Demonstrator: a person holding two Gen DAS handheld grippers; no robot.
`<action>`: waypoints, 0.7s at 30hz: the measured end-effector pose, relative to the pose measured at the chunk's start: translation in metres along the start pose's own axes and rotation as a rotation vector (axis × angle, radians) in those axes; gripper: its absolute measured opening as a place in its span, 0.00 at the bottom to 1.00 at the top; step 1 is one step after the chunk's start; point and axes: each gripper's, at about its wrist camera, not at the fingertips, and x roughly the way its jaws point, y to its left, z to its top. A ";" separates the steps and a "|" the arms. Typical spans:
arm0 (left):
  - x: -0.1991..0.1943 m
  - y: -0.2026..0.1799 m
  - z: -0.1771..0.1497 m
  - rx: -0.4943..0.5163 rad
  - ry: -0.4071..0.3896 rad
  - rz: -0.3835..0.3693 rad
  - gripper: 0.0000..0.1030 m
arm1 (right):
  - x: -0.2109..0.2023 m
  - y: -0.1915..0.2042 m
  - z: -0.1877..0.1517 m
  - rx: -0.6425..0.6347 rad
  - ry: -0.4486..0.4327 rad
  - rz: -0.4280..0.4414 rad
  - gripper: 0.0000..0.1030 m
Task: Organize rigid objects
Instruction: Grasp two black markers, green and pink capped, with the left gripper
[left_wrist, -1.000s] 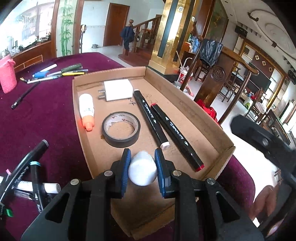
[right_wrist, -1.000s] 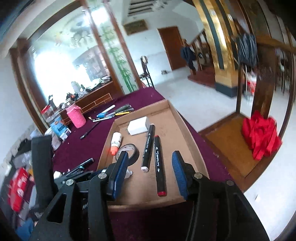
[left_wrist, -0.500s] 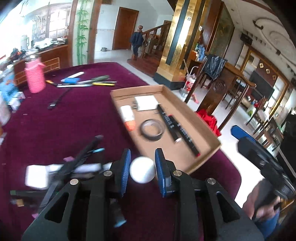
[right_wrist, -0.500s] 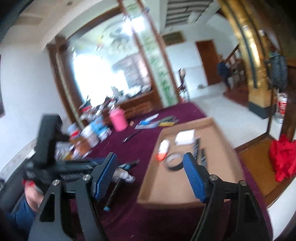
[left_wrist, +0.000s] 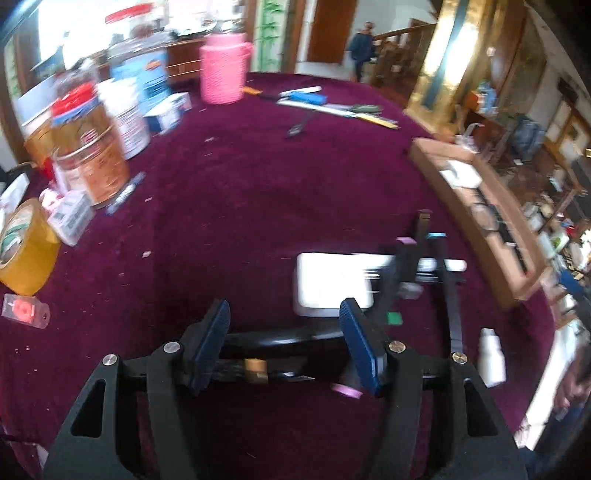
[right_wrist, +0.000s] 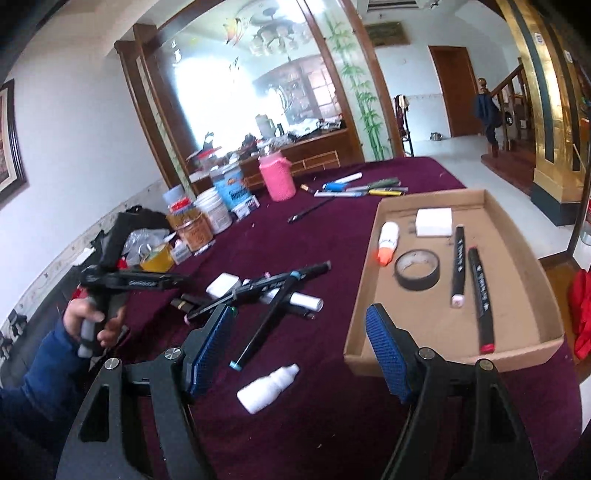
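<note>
My left gripper hovers over the maroon cloth with its jaws opening and nothing held; a black marker lies on the cloth beneath it. A small white bottle lies loose to its right. Ahead sit a white box and crossed markers. My right gripper is open over that white bottle, not touching it. The cardboard tray at the right holds a black tape roll, two black markers, an orange-capped tube and a white charger.
Jars, a pink cup and a yellow tape roll crowd the left side. Pens lie at the far edge. A hand in a blue sleeve holds the left gripper.
The left gripper swung left from the tray to the cloth and opened; the white object it held is gone from its pads. The right gripper opened wider and turned toward the marker pile.
</note>
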 end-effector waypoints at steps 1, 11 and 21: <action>0.007 0.004 0.000 -0.003 0.014 -0.005 0.59 | 0.000 0.001 -0.003 -0.005 0.009 0.003 0.67; 0.030 0.024 0.007 -0.026 0.056 -0.099 0.60 | 0.010 0.007 -0.015 0.027 0.070 0.026 0.67; -0.002 0.016 -0.050 -0.007 0.096 -0.150 0.60 | 0.019 0.010 -0.018 0.035 0.092 0.064 0.67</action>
